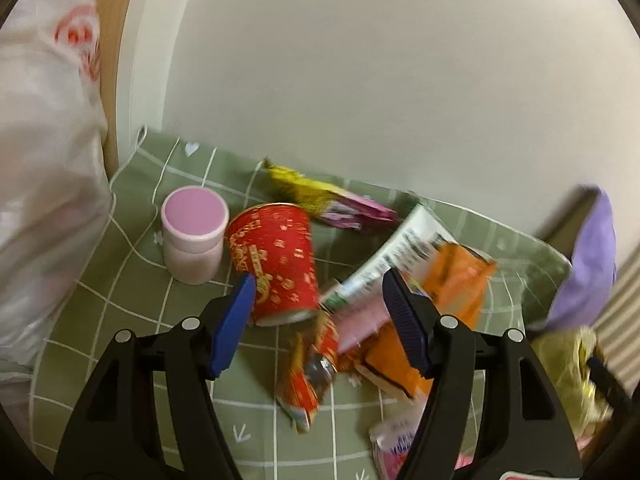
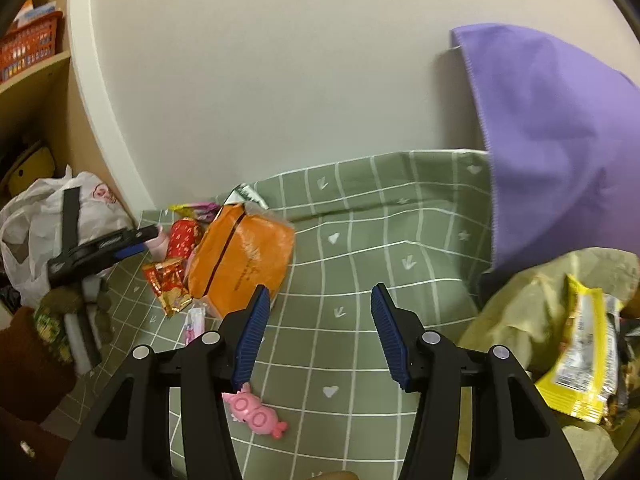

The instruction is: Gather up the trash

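Left gripper (image 1: 318, 300) over a bench under a green checked cloth (image 1: 132, 292), jaws released, nothing held. Just beyond its blue pads: a red paper cup with gold print (image 1: 276, 264) lying on its side, touching a crumpled red foil wrapper (image 1: 308, 372) and an orange snack packet (image 1: 452, 280). Beside the cup, upright, a small pink lidded jar (image 1: 194, 236); farther back, a yellow and purple wrapper (image 1: 324, 196) near the wall. At far left, a white plastic bag with red print (image 1: 48, 120).

Right gripper (image 2: 320, 336) above bare cloth, jaws released and empty. Near its left pad, a pink pig-shaped toy (image 2: 256, 414) flat on the cloth. At right, a yellowish bag (image 2: 516, 312) holding a yellow wrapper (image 2: 580, 344), under a purple cloth (image 2: 560, 140).
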`<state>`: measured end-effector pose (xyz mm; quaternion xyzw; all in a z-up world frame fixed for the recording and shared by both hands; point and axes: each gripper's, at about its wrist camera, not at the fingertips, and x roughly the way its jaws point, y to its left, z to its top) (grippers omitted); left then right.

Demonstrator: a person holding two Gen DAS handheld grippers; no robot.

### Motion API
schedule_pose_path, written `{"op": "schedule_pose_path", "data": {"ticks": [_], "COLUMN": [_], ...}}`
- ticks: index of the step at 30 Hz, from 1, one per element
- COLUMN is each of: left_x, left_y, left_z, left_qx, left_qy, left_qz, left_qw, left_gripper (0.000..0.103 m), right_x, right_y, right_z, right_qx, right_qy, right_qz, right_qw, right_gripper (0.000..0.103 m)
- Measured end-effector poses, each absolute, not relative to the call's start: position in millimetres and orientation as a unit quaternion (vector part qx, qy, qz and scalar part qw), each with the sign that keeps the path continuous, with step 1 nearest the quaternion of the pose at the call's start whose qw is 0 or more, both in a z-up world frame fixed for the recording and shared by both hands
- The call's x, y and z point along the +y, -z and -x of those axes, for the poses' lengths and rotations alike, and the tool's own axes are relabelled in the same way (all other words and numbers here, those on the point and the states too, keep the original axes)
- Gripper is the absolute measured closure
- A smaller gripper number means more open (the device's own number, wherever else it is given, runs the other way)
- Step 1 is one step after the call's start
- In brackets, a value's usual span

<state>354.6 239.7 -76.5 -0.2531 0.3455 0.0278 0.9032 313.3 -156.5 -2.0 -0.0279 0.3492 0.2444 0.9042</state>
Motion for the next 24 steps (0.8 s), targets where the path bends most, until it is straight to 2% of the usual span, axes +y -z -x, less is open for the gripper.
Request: {"op": "schedule_pose_path", "data": {"ticks": [9, 11, 17, 24], "left_x": [239.8, 240.7, 237.9, 234.4], "left_y": [111.3, 113.8, 116.8, 115.4], "left_z": [-398.1, -398.5, -374.0, -337.7], "left_qx": [0.405, 0.414, 0.437, 0.435], "left_qy": [-0.081, -0.075, -0.01, 0.036], "left_qz": [0.258, 0.264, 0.269, 0.265], "left_qw": [0.873, 0.868, 0.858, 0.86], "left_gripper": [0.04, 0.048, 0.051, 0.05], "right_x": [-143.1, -136.0, -98.2, -38.4], "right_y": [22.0, 25.4, 33.9, 13.1], "right_z": [-331.1, -338.3, -365.5, -418.0], "right_qx": [0.382, 0.387, 0.395, 0.347], "right_qy": [-0.246, -0.255, -0.296, -0.349], "right_qz": [0.027, 0.025, 0.027, 0.048], "right_qw": [0.89, 0.886, 0.869, 0.869], "right_gripper": [0.054, 0.054, 0.054, 0.054]}}
